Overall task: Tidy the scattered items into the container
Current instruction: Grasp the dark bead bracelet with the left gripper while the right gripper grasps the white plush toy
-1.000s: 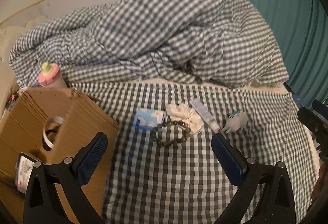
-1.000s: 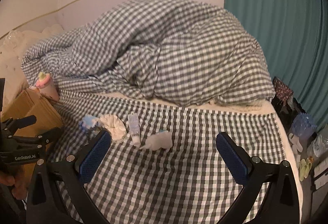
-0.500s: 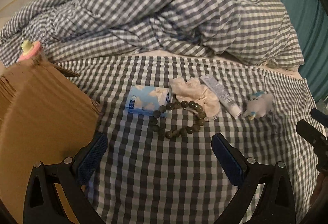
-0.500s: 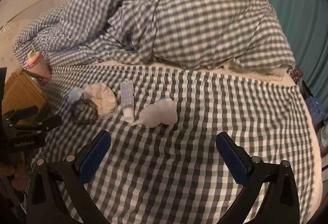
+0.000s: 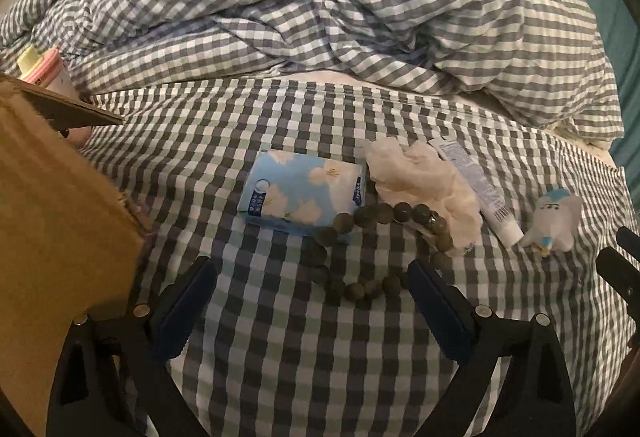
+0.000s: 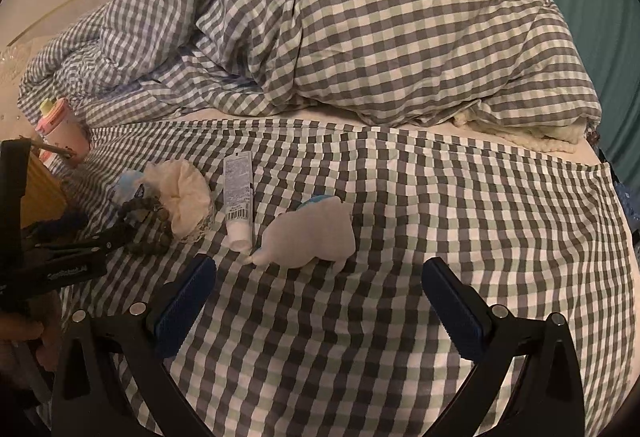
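Both tools are spread wide and empty, so the first pick is not yet made. The left tool point(image 5: 308, 279) hangs over the bead bracelet point(image 5: 374, 243); the right tool point(image 6: 316, 283) faces the plush toy point(image 6: 312, 233) at twelve o'clock. Next move: lower and close gently. The cardboard box point(image 5: 52, 221) sits at nine o'clock on the checked bed point(image 6: 440, 217), with the duvet point(image 6: 380, 17) heaped behind.

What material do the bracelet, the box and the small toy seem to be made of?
Bracelet: dull dark green beads, probably stone or wood; no shine tells which.
Box: brown corrugated cardboard, matte, with a fluted edge showing.
Toy: white plush fabric, soft fuzzy outline.
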The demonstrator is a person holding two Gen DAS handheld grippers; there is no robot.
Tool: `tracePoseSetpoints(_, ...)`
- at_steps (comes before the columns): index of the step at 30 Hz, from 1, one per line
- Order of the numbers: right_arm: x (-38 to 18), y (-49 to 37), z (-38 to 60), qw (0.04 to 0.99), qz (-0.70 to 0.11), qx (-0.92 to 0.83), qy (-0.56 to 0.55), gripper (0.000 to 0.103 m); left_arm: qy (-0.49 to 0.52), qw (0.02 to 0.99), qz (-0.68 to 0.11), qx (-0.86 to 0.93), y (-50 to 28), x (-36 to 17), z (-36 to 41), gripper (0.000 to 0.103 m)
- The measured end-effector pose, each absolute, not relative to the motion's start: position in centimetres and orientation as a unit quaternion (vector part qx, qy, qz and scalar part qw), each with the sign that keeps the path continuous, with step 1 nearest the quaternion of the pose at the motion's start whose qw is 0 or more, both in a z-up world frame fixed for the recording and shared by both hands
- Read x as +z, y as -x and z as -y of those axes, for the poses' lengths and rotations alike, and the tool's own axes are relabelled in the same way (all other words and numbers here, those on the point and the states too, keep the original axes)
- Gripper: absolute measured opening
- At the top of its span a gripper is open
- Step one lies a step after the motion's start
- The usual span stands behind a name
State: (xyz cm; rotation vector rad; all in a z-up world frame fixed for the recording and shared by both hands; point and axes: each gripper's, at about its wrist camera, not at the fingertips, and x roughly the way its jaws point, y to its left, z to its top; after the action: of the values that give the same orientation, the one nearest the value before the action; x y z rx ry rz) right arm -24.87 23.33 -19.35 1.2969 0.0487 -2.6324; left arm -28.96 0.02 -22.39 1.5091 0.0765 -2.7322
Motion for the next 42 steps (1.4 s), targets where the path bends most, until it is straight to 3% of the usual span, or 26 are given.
tracePoseSetpoints(3, -19.7, 25.2, -23.0, 0.105, -0.017, -0.891, -0.442, 0.103, -0.487, 0.009, -0.026, -0.873, 29.7, -22.9, -0.2, 0.093)
tracePoseSetpoints(4, -19.8, 25.4, -23.0, 0.106, -0.017, -0.891, -0.442, 0.103, -0.491, 0.009, -0.023, -0.871, 29.9, -23.3, -0.3, 0.086)
tracePoseSetpoints(6, -20.1, 25.6, -22.9, 0.105, -0.018, -0.891, -0.442, 0.103, -0.499, 0.011, -0.019, -0.866, 30.2, -23.9, -0.4, 0.066)
tracePoseSetpoints(7, -20.2, 25.8, -22.8, 0.104, -0.018, -0.89, -0.443, 0.103, -0.503, 0.013, -0.017, -0.864, 30.3, -24.2, -0.4, 0.049)
tracePoseSetpoints(9, -20.5, 26.0, -22.8, 0.103, -0.014, -0.889, -0.445, 0.103, -0.498, 0.011, -0.01, -0.867, 30.2, -24.3, -0.5, 0.037)
tracePoseSetpoints(11, -20.8, 26.3, -22.7, 0.103, -0.01, -0.889, -0.447, 0.103, -0.497, 0.001, -0.005, -0.868, 30.1, -24.0, -0.7, 0.012)
tracePoseSetpoints(31, -23.6, 28.3, -20.9, 0.094, -0.026, -0.886, -0.453, 0.102, -0.465, -0.026, -0.011, -0.885, 27.6, -20.0, -0.2, 0.011)
tracePoseSetpoints(34, -23.8, 28.7, -21.1, 0.095, -0.02, -0.881, -0.462, 0.088, -0.461, -0.028, -0.016, -0.887, 27.5, -19.7, 0.0, 0.011)
tracePoseSetpoints(35, -24.0, 28.9, -21.2, 0.097, -0.017, -0.879, -0.467, 0.072, -0.459, -0.028, -0.016, -0.888, 27.4, -19.6, 0.0, 0.011)
tracePoseSetpoints(36, -24.1, 29.0, -21.2, 0.097, -0.014, -0.876, -0.473, 0.065, -0.458, -0.029, -0.016, -0.888, 27.3, -19.5, 0.0, 0.011)
tracePoseSetpoints(42, -23.5, 28.1, -21.9, 0.103, 0.004, -0.879, -0.466, 0.065, -0.454, -0.028, -0.014, -0.89, 27.0, -18.9, -0.1, 0.011)
